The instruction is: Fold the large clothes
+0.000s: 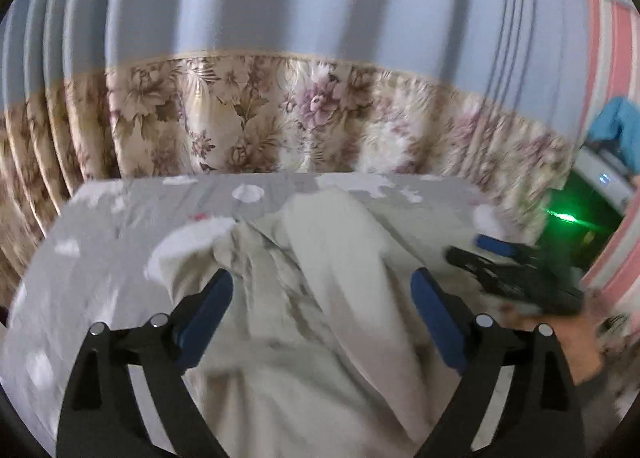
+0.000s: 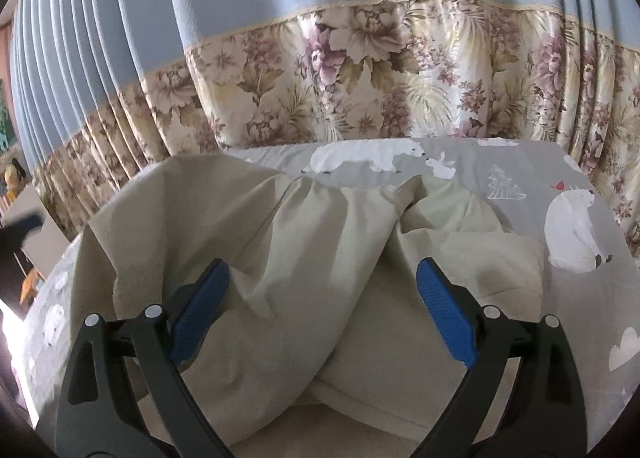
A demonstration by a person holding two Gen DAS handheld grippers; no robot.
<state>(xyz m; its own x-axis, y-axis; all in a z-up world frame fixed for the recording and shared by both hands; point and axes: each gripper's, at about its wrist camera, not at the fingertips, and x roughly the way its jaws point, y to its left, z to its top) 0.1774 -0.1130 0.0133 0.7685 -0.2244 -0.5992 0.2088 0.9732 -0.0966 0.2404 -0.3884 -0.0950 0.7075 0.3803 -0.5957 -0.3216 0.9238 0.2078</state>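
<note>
A large cream garment [image 1: 320, 282] lies rumpled on a grey bed sheet with white polar bears [image 1: 100, 225]. My left gripper [image 1: 322, 278] is open above the garment, its blue pads apart on either side of a fold. In the right wrist view the same garment [image 2: 320, 242] is bunched in thick folds on the sheet [image 2: 540, 177]. My right gripper [image 2: 322, 270] is open over it and holds nothing. The right gripper also shows in the left wrist view [image 1: 508, 270], low at the right edge of the garment.
A blue curtain with a floral lower band [image 2: 360, 69] hangs right behind the bed. In the left wrist view a pink striped wall [image 1: 616, 57], a blue cloth [image 1: 620, 125] and a green light [image 1: 566, 217] are at the right.
</note>
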